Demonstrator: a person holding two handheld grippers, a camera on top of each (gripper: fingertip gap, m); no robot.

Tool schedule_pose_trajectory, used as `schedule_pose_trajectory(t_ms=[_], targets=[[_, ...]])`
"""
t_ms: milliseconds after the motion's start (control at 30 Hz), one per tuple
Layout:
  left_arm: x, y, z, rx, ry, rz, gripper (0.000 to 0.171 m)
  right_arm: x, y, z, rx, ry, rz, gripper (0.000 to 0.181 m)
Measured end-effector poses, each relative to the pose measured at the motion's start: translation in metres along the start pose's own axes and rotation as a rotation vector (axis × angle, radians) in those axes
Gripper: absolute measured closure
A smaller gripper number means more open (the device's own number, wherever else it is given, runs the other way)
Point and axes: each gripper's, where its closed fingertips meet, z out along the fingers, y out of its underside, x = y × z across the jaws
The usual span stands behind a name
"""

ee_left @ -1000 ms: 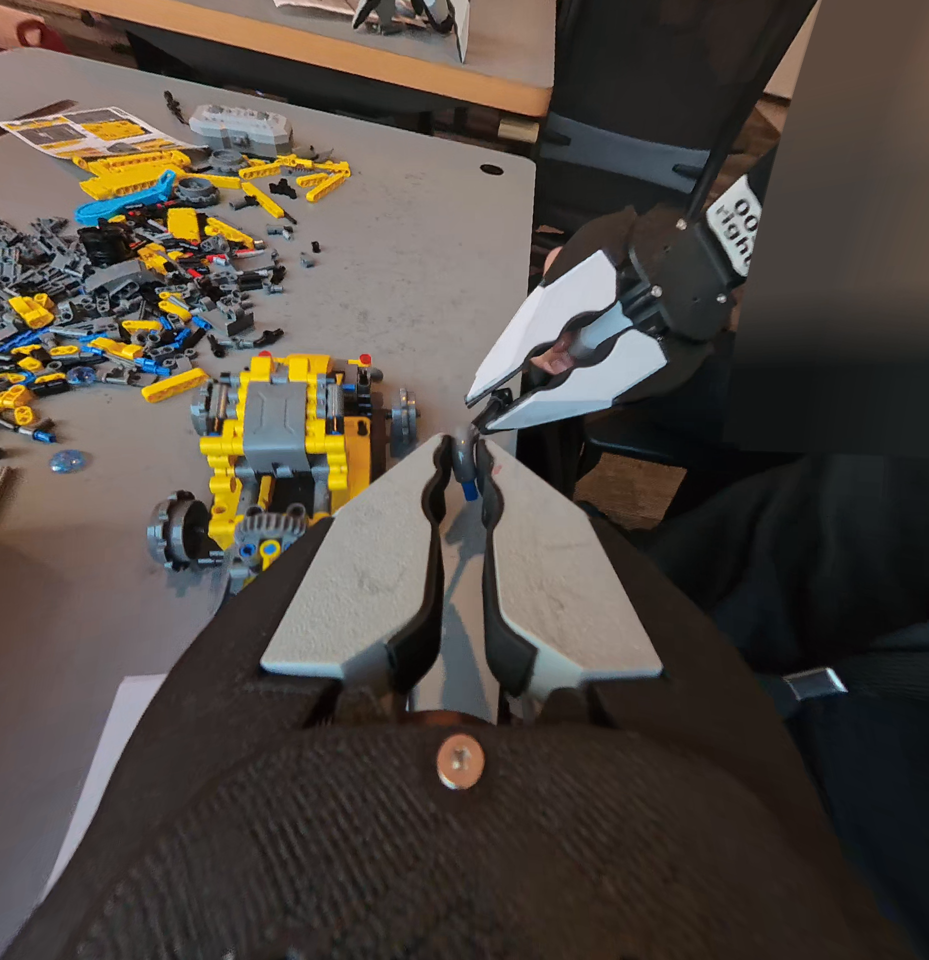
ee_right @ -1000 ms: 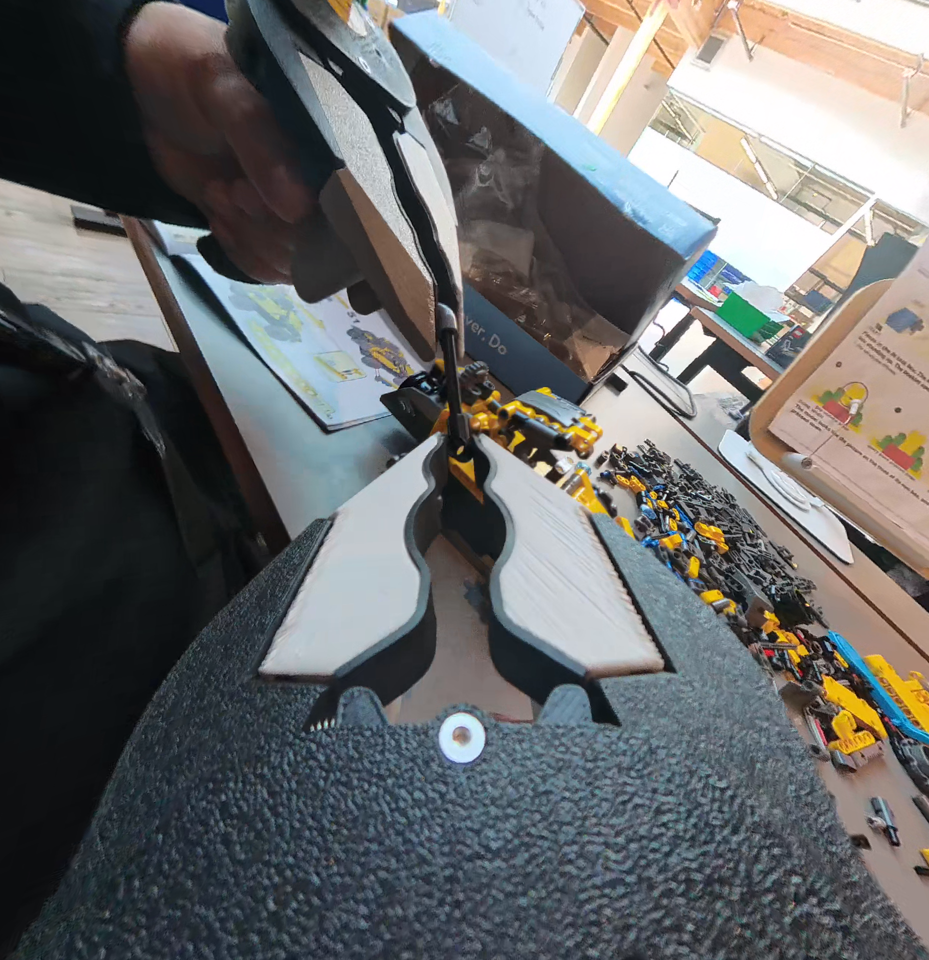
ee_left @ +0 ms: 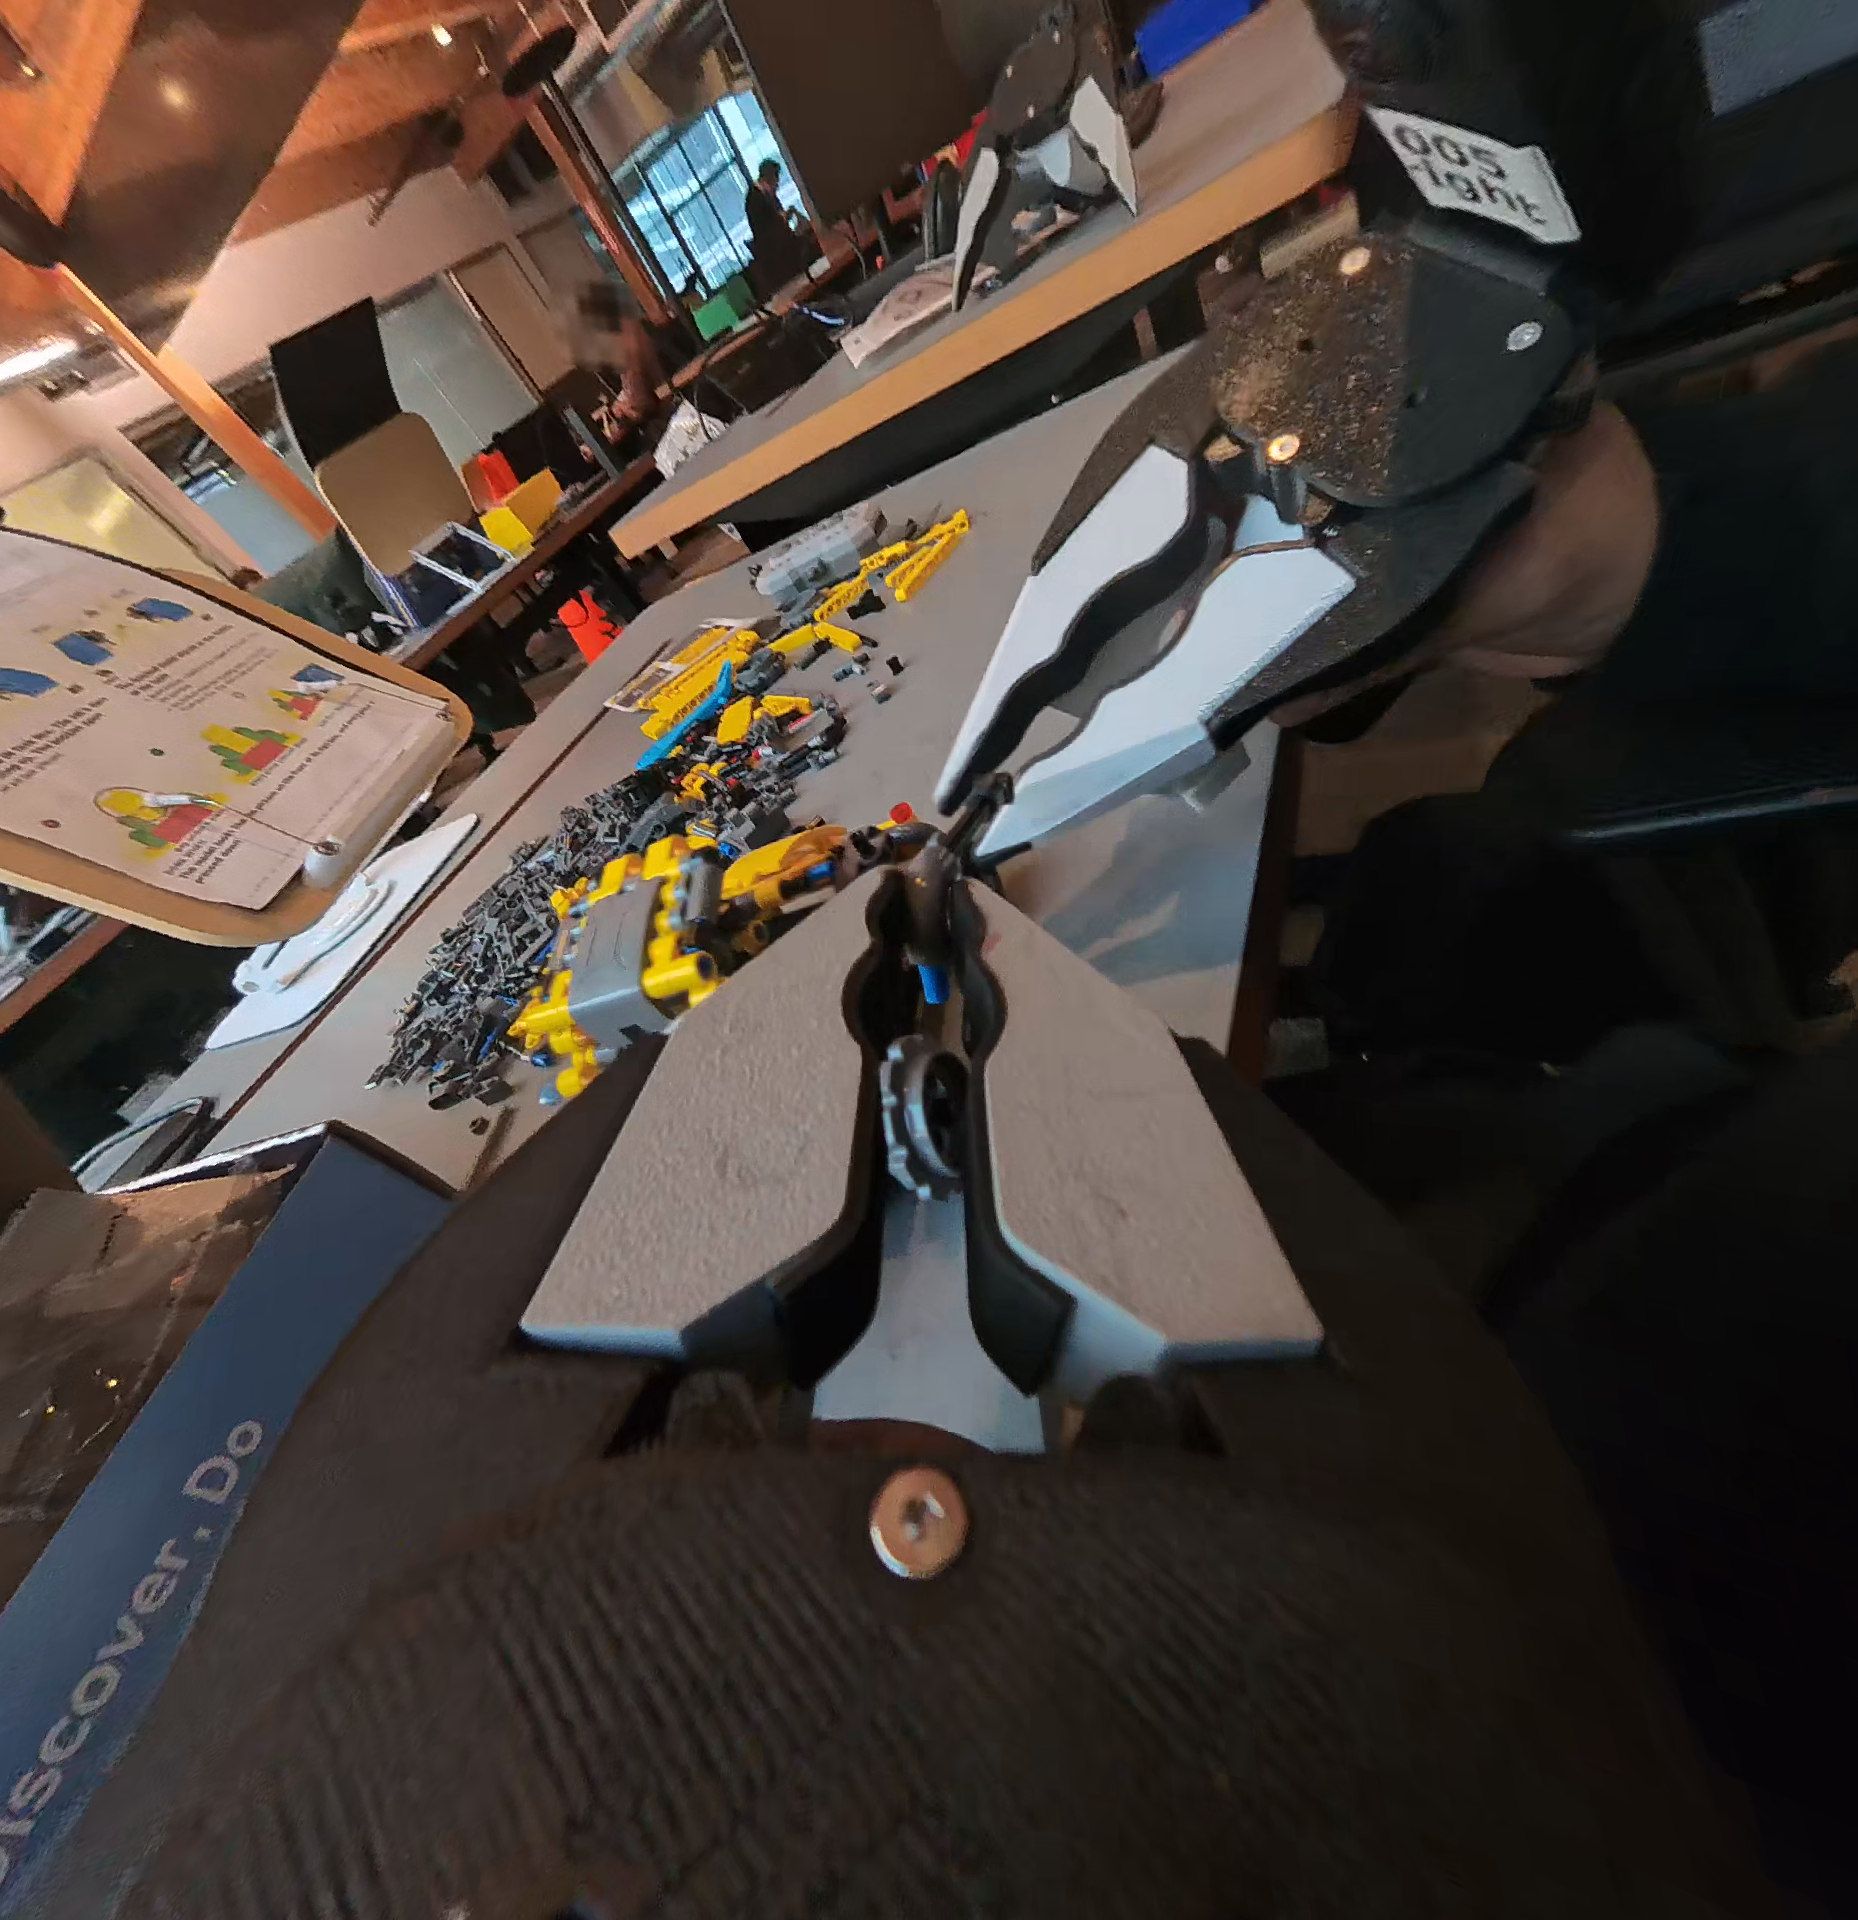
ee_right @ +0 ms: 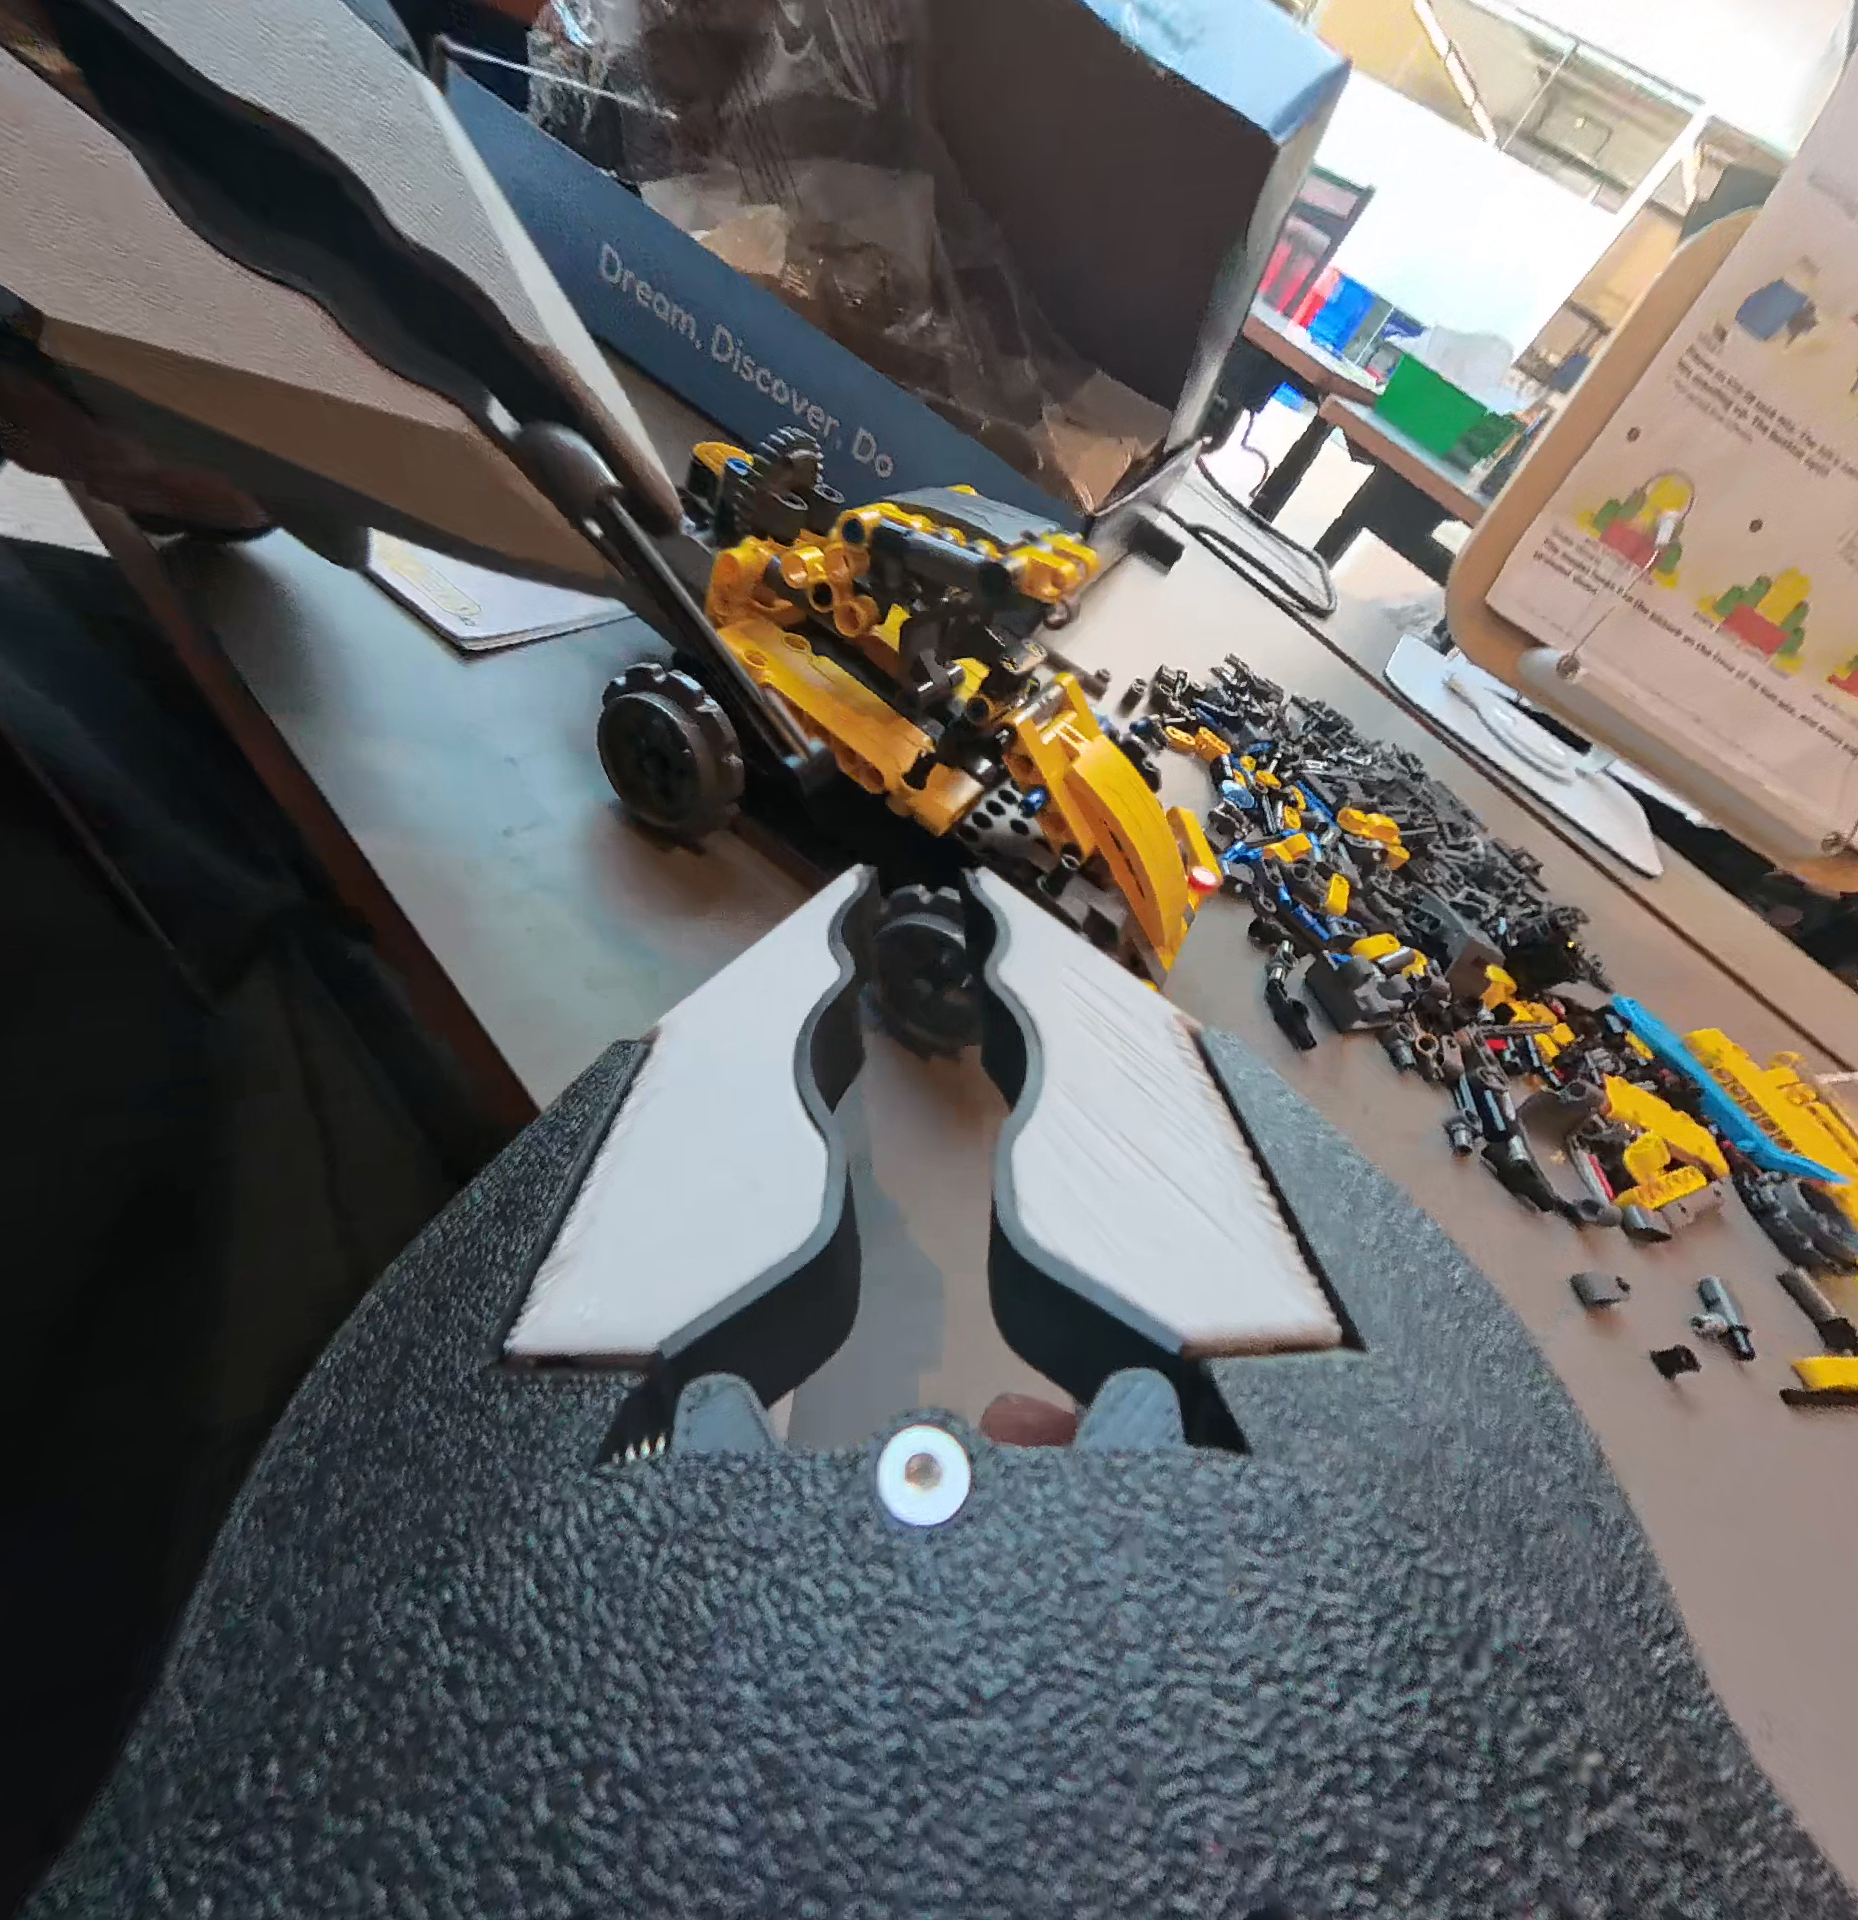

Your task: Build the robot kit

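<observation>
Two things differ from a second ago: the right gripper [ee_right: 917, 883], then pinched on the thin black axle [ee_right: 696, 613], now has its jaws parted with nothing visibly clamped, and a black wheel of the yellow model [ee_right: 883, 644] shows through the gap. The left gripper [ee_left: 930, 904] has swung up from looking down on the table [ee_right: 468, 831] to looking nearly level along it. It remains closed on a small dark grey connector [ee_left: 925, 883] carrying a blue pin [ee_left: 933, 982], with the axle jutting from that piece. In the left wrist view the axle's free end sits right at the right gripper's tips; whether they touch it I cannot tell. Both tools meet above the table's edge nearest the person, just beside the model, the left one reaching down from above. A hand [ee_left: 1548, 582] wraps the right gripper's body. Loose parts [ee_right: 1424, 904] spread along the table beyond the model, and an open dark blue box [ee_right: 759, 364] stands behind it.
</observation>
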Motion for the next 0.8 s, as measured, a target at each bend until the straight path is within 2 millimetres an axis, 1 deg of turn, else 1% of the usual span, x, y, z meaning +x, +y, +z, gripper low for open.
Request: schedule_pose_trajectory(t_ms=[100,167,267,367,433,500,567,633,700,800], targets=[[-0.010,-0.006,0.000,0.063,-0.023,-0.037,0.166,0.010,0.002,-0.004,0.004,0.014,0.039,0.180],[-0.014,-0.008,-0.002,0.085,-0.026,-0.051,0.166,0.019,0.005,-0.007,0.004,0.036,0.072,0.181],[-0.018,-0.014,-0.011,0.152,-0.049,-0.062,0.166,0.029,0.007,-0.009,0.016,0.070,0.134,0.181],[-0.016,-0.016,-0.015,0.163,-0.038,-0.073,0.166,0.032,0.004,-0.011,0.028,0.091,0.135,0.181],[-0.015,-0.017,-0.015,0.168,-0.038,-0.068,0.166,0.035,-0.002,-0.012,0.039,0.107,0.140,0.181],[-0.012,-0.018,-0.015,0.169,-0.030,-0.067,0.166,0.043,-0.008,-0.012,0.040,0.150,0.160,0.181],[-0.012,-0.018,-0.014,0.168,-0.030,-0.069,0.166,0.050,-0.011,-0.013,0.038,0.181,0.153,0.181],[-0.013,-0.018,-0.015,0.168,-0.031,-0.079,0.166,0.057,-0.017,-0.017,0.065,0.227,0.107,0.181],[-0.015,-0.017,-0.015,0.168,-0.031,-0.099,0.166,0.064,-0.020,-0.020,0.067,0.267,0.059,0.181],[-0.018,-0.018,-0.016,0.182,-0.036,-0.117,0.166,0.068,-0.013,-0.017,0.047,0.275,0.039,0.181]])
